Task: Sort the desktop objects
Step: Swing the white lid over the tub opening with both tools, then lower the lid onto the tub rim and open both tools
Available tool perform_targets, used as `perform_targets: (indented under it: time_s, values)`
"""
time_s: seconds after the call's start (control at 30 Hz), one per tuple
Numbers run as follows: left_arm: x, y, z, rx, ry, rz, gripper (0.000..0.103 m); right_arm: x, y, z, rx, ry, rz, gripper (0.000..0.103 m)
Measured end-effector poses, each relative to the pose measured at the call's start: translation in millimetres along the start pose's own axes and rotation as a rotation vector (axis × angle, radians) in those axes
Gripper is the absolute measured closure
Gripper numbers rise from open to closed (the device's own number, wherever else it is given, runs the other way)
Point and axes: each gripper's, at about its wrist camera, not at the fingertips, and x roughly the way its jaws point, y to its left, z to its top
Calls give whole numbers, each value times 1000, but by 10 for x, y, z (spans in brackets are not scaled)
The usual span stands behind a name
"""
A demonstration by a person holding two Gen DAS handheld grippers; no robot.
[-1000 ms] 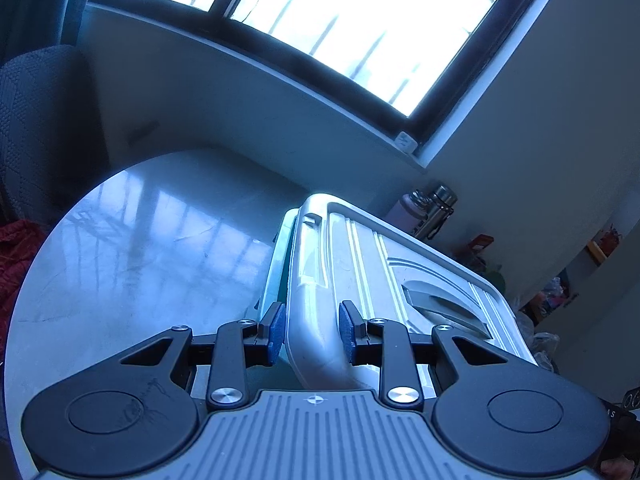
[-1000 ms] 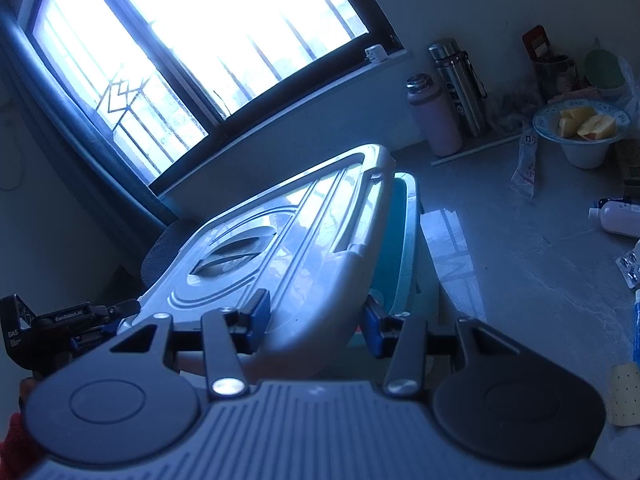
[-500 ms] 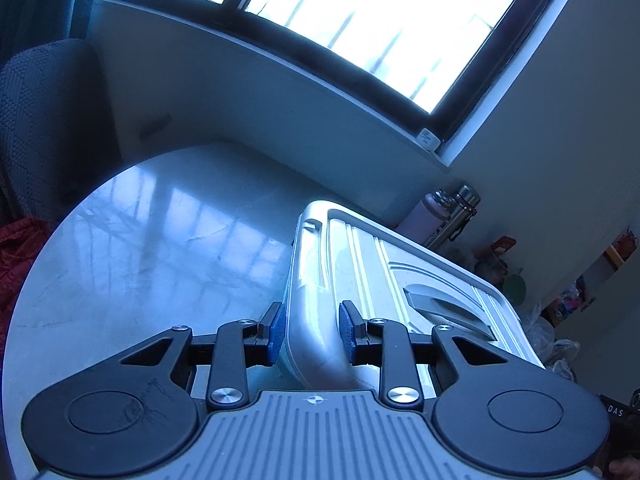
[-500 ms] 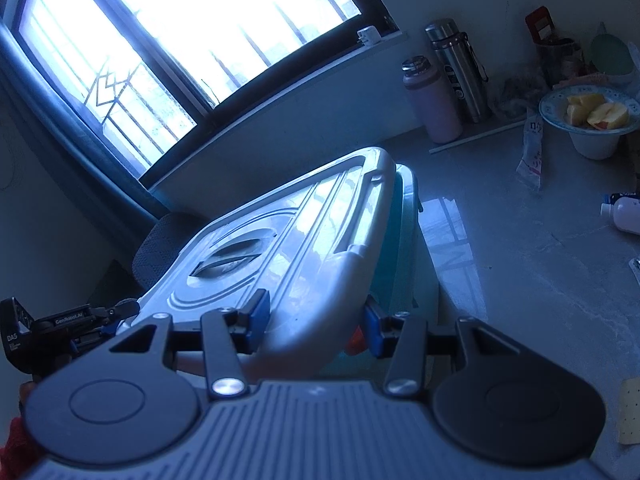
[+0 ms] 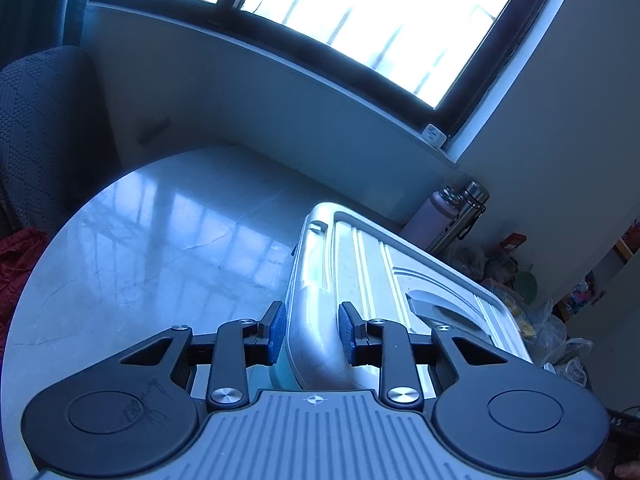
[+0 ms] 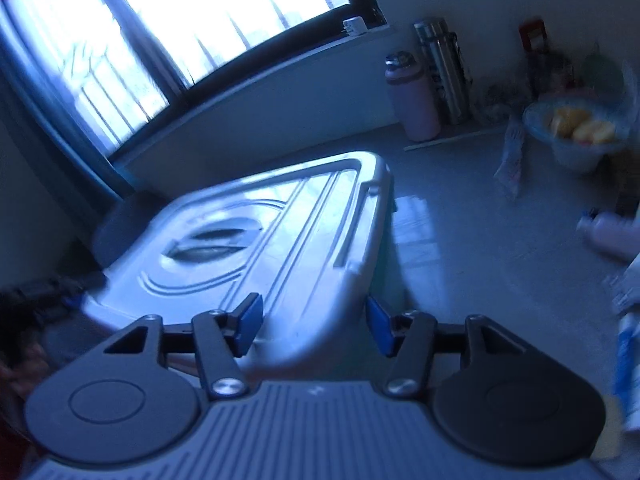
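We've got two wrist fisheyes, each sitting right behind its own fingers and tilted down over the marble tabletop (image 5: 168, 240) toward the window wall. Left cam looks from the box's left end, v. close to the white storage-box lid (image 5: 360, 264), w/ the bottles far off at right; right cam looks from the opposite end, equally close but blurred. Both share the lid (image 6: 248, 248), the window sill, the pink bottle (image 5: 430, 220) (image 6: 414, 100) and the steel flask (image 5: 460, 216) (image 6: 442, 68).
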Motion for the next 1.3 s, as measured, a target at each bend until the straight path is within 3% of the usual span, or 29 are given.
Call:
perform_targets:
  time_s: [0.13, 0.3, 0.63, 0.73, 0.9, 0.97, 1.03, 1.17, 1.3]
  values:
    - [-17, -16, 14, 4, -7, -8, 74, -65, 138, 23, -83, -9, -57, 35]
    - [-23, -37, 36, 10, -10, -9, 74, -155, 167, 108, -102, -36, -63, 34]
    - [-47, -15, 9, 13, 8, 1, 74, -76, 173, 45, -100, 1, -62, 34]
    - [-52, -41, 14, 41, 26, 36, 73, -73, 191, 45, -102, 3, -72, 34]
    - [-76, -197, 45, 182, 66, 147, 70, -88, 206, 44, -113, 13, -120, 34]
    - [-56, -234, 49, 213, 95, 173, 57, -88, 212, 44, -119, 16, -144, 29]
    - [-57, -267, 52, 236, 106, 195, 26, -91, 228, 40, -130, 23, -172, 27]
    - [-110, -380, 74, 298, 97, 219, 22, -76, 268, 33, -145, 59, -202, 23]
    - [-95, -459, 126, 325, 143, 234, 14, -62, 309, 55, -146, 88, -240, 14]
